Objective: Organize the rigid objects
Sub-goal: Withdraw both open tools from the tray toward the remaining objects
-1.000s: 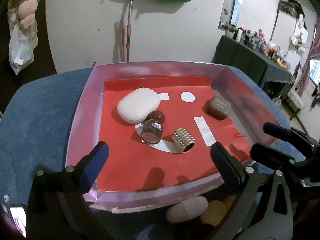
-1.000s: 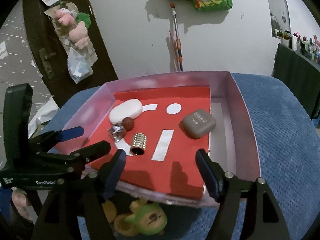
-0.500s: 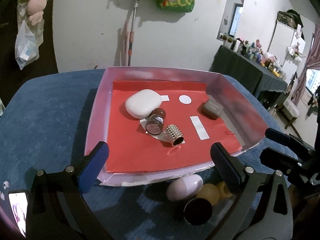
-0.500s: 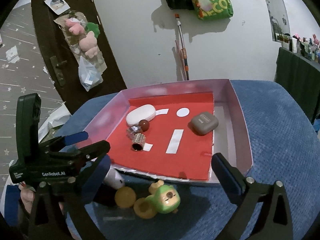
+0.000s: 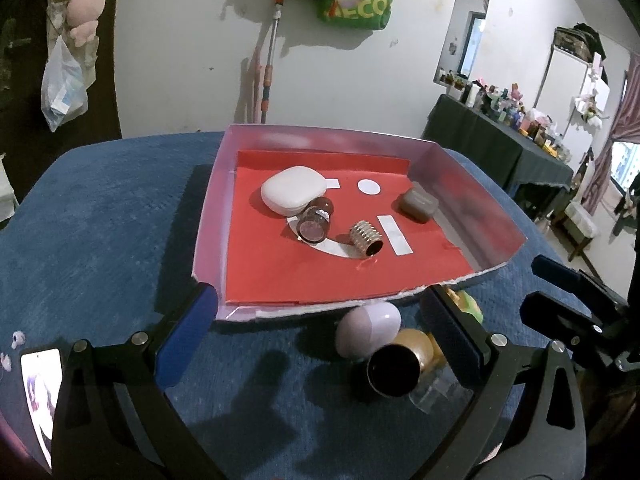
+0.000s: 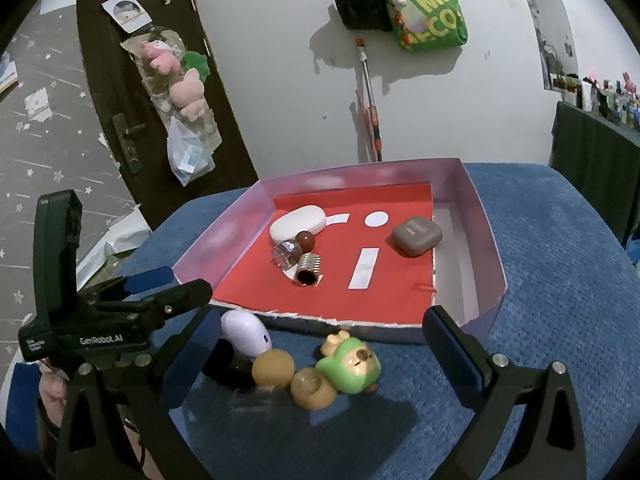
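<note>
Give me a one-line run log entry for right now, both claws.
left claw: open, empty | right claw: open, empty, jaws just opened | tray: five items inside | outside, near edge: lilac egg, green toy

Blue carpeted table (image 6: 560, 280), pink tray (image 6: 486, 216) on it, lilac egg (image 6: 244, 330), green bear toy (image 6: 352, 364) beside tray

In front of me is a white wall (image 6: 260, 60) with a green bag (image 6: 434, 12) hanging on it, and a dark door (image 6: 132, 92) stands to its left. On my right I see a long table under a dark cloth (image 5: 496, 152), full of small bottles (too small to tell apart), and a bright window (image 5: 622, 164) behind a pink curtain.
</note>
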{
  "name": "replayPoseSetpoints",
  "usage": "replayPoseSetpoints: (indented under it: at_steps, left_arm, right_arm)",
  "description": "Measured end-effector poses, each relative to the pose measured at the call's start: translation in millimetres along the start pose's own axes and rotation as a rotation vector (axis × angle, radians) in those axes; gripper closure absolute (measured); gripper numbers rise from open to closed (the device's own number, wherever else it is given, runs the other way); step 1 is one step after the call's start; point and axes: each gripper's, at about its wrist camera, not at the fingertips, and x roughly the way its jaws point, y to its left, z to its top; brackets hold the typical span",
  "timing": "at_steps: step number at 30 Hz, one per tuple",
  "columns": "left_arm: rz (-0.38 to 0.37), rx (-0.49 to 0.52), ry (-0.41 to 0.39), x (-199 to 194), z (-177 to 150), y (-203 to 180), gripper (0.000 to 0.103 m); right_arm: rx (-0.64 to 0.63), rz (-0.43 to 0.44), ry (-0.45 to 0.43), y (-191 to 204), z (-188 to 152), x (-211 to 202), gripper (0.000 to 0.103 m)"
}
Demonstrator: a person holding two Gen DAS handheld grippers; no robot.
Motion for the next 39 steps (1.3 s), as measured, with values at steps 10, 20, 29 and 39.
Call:
replayPoseSetpoints:
  at_steps: [10, 20, 29, 39]
  left_arm:
    - [0.020, 0.001, -0.017, -18, -19, -5, 0.000]
    - [0.045, 0.027, -0.012, -29, -38, -14, 0.000]
    - [0.033, -0.011, -0.002, -35, -47, -5, 0.000]
    - [0.031, -0.018, 0.013, -37, -62, -4, 0.000]
  right_arm:
    - [0.028, -0.017, -0.037, 7, -16, -14, 0.000]
    - [0.001, -0.064, -0.052, 17, -31, -24, 0.000]
    - [0.001, -0.078, -0.043, 20, -42, -25, 0.000]
    - [0.001, -0.074, -0.013, 20, -53, -21, 0.011]
